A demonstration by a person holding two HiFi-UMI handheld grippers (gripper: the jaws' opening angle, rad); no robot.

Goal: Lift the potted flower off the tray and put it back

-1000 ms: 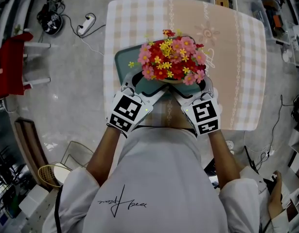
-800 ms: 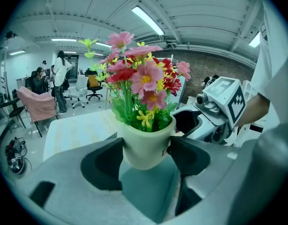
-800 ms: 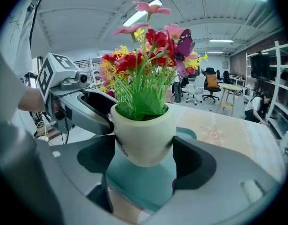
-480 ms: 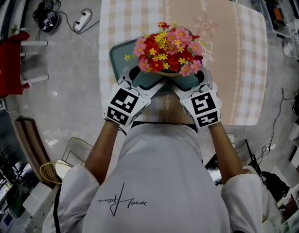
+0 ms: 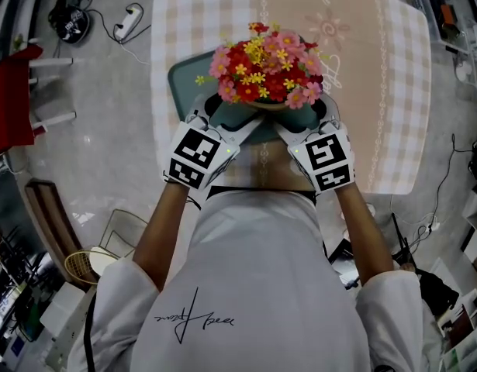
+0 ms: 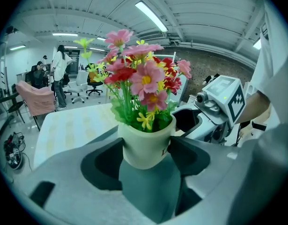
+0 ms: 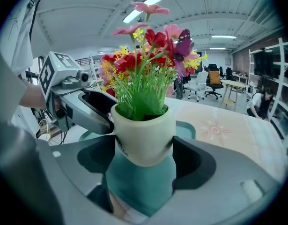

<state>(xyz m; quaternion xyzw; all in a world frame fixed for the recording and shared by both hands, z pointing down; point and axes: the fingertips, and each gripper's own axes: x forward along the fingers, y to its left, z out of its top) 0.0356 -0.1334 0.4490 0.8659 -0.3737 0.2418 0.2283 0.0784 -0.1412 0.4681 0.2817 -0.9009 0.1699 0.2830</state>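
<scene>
**Two-handed hold of the potted flower above its tray.** The cream-white round pot of pink, red and yellow artificial flowers (image 7: 144,132) sits between the jaws of both tools at once. The left tongs (image 6: 146,149) clasp its wall from the person's left and the right tongs (image 7: 144,150) from the right. Each pair of dark jaw pads is closed against opposite sides of the pot, just under its rim.

The two tools approach from facing directions, so each appears in the other's camera. The doubled grip steadies a top-heavy load whose bouquet spreads far wider than its base. The pot stands upright, blooms uppermost.

Beneath it lies the dark teal tray with rounded corners (image 5: 184,80), set toward the left side of the bench, which is covered with a beige-and-pink checked cloth (image 5: 378,91).

In both gripper views the pot's rounded underside shows with teal surface below it. The pot therefore appears lifted clear of the tray, though the head view cannot confirm the gap, since the flowers hide it.

Judged stage: the lift is done or nearly so, and the return remains. That calls for a straight descent onto the tray's middle before either grip loosens, lest the pot tip.
</scene>
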